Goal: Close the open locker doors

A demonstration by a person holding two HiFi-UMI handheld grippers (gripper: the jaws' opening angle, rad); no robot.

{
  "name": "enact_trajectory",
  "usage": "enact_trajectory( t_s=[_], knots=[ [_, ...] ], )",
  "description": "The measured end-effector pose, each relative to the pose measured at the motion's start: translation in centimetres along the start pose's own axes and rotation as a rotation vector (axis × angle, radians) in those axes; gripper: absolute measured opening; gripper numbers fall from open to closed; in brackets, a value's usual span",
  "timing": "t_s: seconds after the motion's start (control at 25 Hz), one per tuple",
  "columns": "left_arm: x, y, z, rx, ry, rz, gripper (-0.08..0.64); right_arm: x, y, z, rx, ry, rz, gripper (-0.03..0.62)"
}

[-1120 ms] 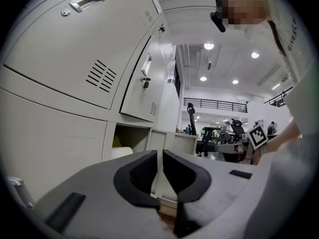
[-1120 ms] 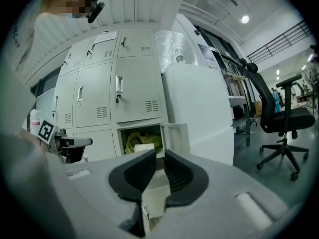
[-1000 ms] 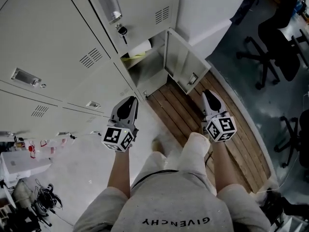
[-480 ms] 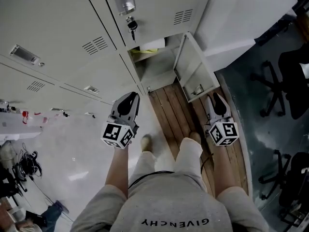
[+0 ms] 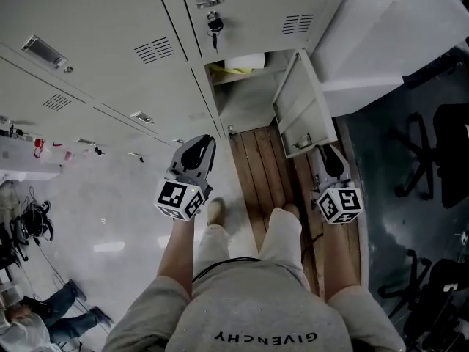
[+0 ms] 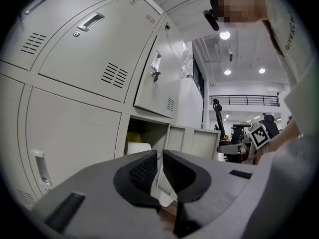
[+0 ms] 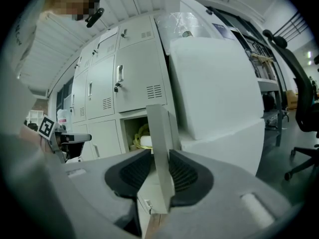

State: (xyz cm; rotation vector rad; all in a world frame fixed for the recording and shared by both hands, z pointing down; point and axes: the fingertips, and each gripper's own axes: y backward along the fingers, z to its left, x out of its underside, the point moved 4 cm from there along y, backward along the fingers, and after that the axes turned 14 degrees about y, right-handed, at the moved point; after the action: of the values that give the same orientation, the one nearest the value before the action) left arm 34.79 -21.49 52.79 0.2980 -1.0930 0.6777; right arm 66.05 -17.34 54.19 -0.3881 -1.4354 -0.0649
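One low locker door stands open, swung out to the right of its compartment, which holds a white roll and something yellow. My right gripper is at the door's free edge. In the right gripper view that door stands edge-on between the jaws of the right gripper, which are closing, and both pads touch it. My left gripper hangs in front of the shut lockers, left of the opening. In its own view the left gripper shows only a narrow slit between its pads, with nothing in it.
A key hangs in the shut locker above the open one. A wooden platform lies under my feet. A big white block sits right of the lockers, with office chairs further right. Clutter and another person's legs are at bottom left.
The view has swung left and down along the lockers. My right gripper has moved up to the open door's edge and now has it between its jaws. The left gripper has stayed in place.
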Motion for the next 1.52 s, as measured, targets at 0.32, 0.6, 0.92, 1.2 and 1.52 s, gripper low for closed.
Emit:
enact_trajectory(
  t_s=[0.32, 0.6, 0.92, 1.2, 1.52],
  knots=[
    [0.1, 0.7, 1.1, -0.005, 0.006, 0.008, 0.031, -0.1, -0.9, 2.3, -0.029, -0.009, 0.002, 0.098],
    [-1.1, 2.1, 3.1, -0.009, 0.004, 0.0, 0.031, -0.6, -2.0, 5.3, -0.035, 0.003, 0.008, 0.101],
    [-1.9, 3.7, 5.6, -0.014, 0.006, 0.007, 0.031, -1.3, -4.3, 9.3, -0.053, 0.008, 0.012, 0.112],
    [-2.3, 4.5, 7.4, -0.013, 0.014, 0.01, 0.031, -2.0, -6.5, 12.0, -0.065, 0.051, 0.029, 0.121],
    [-2.7, 5.2, 9.4, -0.011, 0.02, 0.012, 0.031, -2.8, -9.7, 15.0, -0.1, 0.069, 0.016, 0.109]
  ],
)
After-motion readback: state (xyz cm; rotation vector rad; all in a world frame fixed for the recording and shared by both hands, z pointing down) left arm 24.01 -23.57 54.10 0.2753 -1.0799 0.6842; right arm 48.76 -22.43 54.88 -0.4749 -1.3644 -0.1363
